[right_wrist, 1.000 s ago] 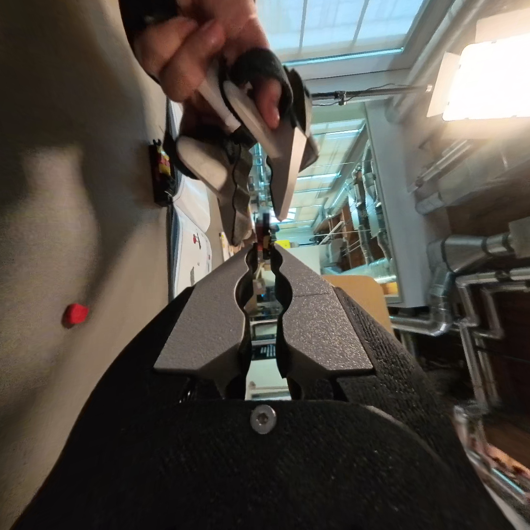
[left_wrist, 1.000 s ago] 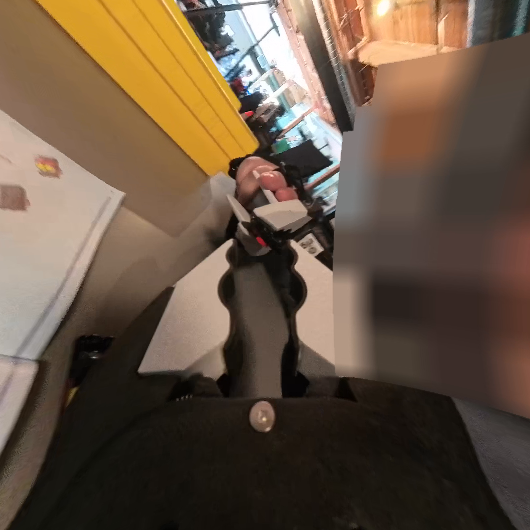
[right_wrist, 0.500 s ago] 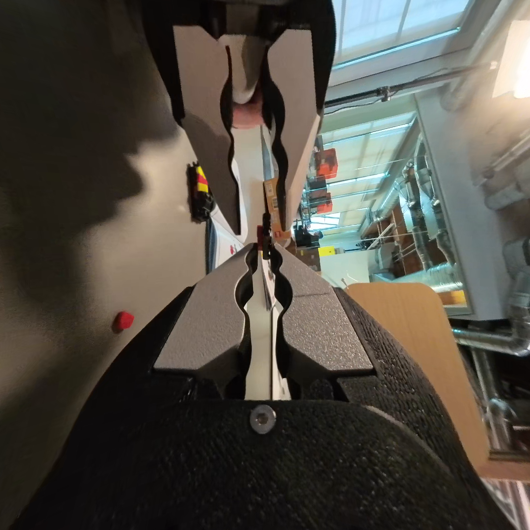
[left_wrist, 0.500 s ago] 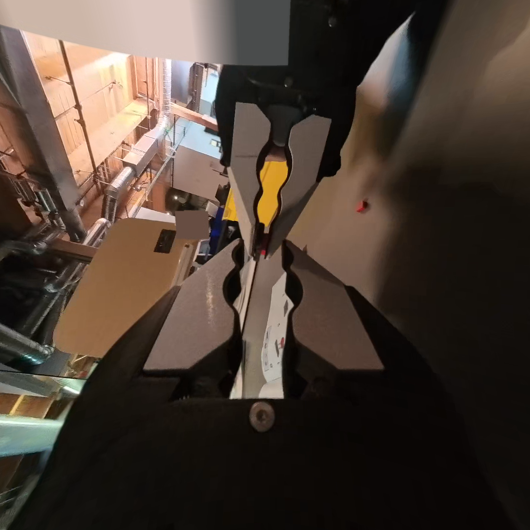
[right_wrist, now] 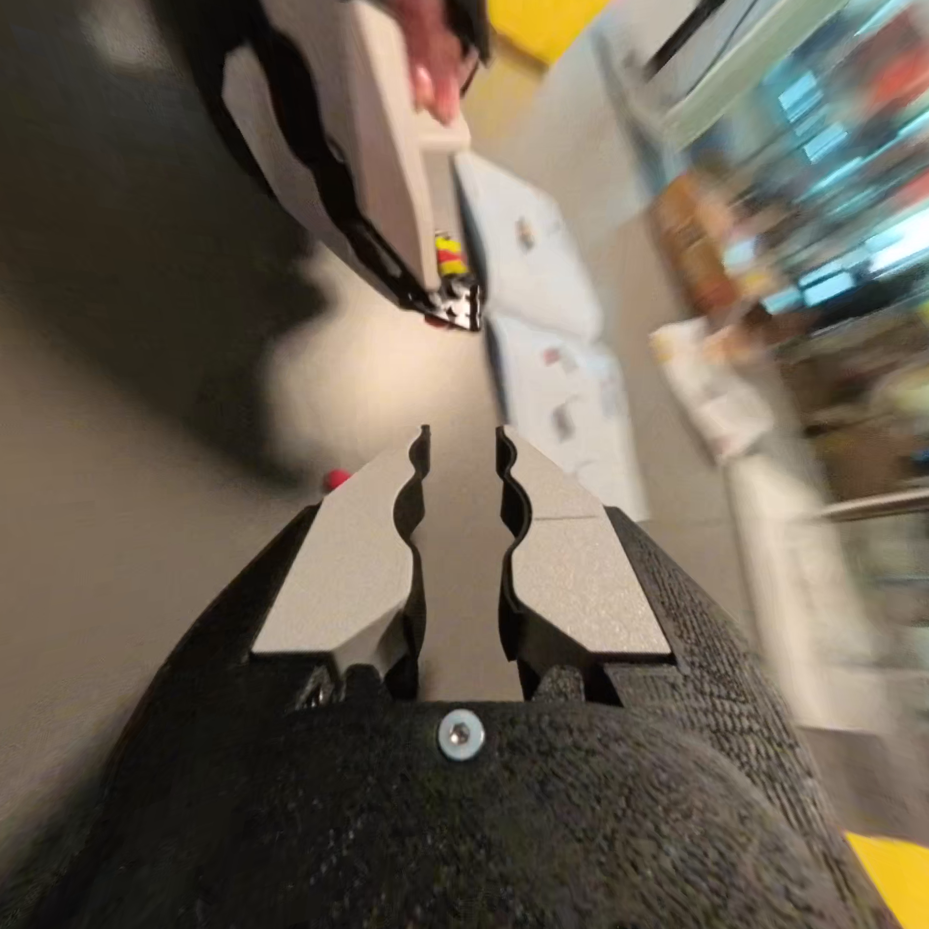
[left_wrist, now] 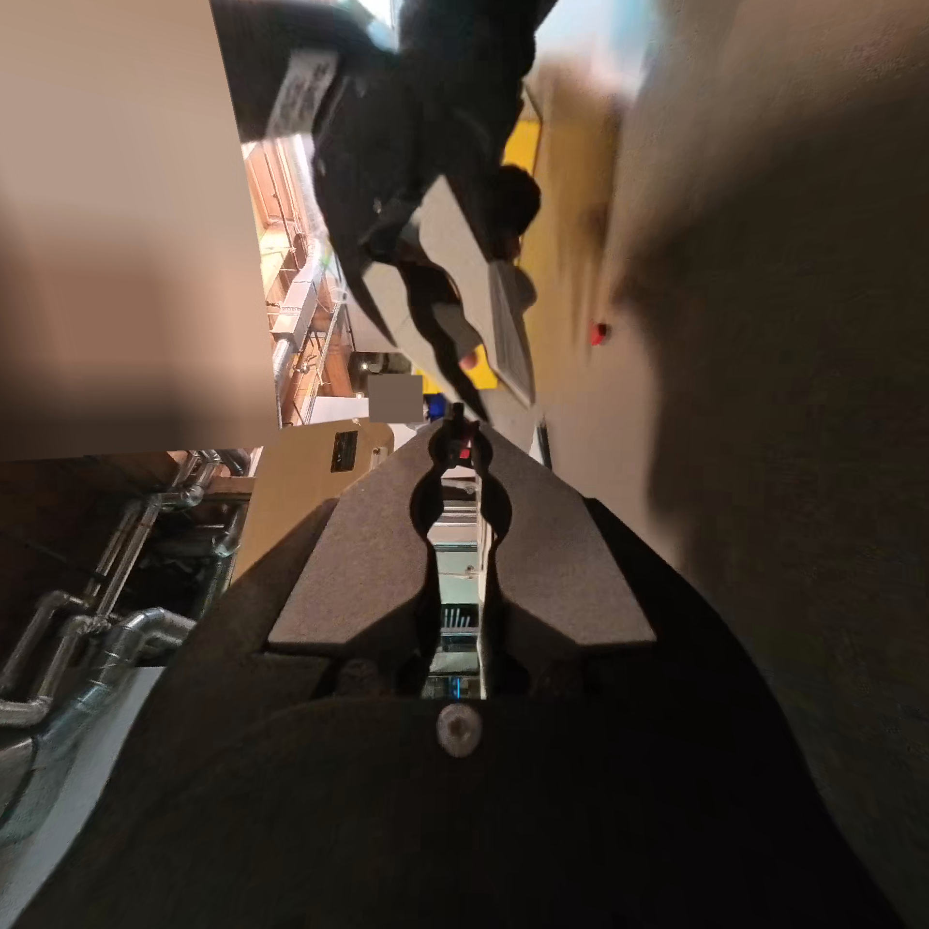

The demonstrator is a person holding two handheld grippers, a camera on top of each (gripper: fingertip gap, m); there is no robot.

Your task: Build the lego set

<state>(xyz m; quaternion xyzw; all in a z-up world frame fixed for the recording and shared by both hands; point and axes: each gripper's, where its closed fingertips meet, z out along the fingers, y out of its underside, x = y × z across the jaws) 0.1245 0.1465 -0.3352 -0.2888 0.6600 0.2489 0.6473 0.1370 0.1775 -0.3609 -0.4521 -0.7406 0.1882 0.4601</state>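
My left gripper (left_wrist: 460, 437) is shut on a small black and red lego piece (left_wrist: 461, 445), held in the air at its fingertips. In the right wrist view the left gripper (right_wrist: 450, 301) comes in from the upper left with the black piece (right_wrist: 455, 311) at its tip. My right gripper (right_wrist: 461, 433) is open and empty, and sits below and apart from that piece. It also shows in the left wrist view (left_wrist: 482, 382), tilted. A yellow and red lego model (right_wrist: 449, 255) stands on the table behind the left gripper's tip.
A small red lego piece (right_wrist: 336, 480) (left_wrist: 598, 333) lies loose on the grey table (right_wrist: 151, 452). An open instruction booklet (right_wrist: 548, 321) lies to the right of the model. Both views are motion-blurred. Shelves and clutter show beyond the table.
Both grippers pinched the small piece tip to tip. The right gripper has since opened, let go and swung away. The left gripper keeps the piece.
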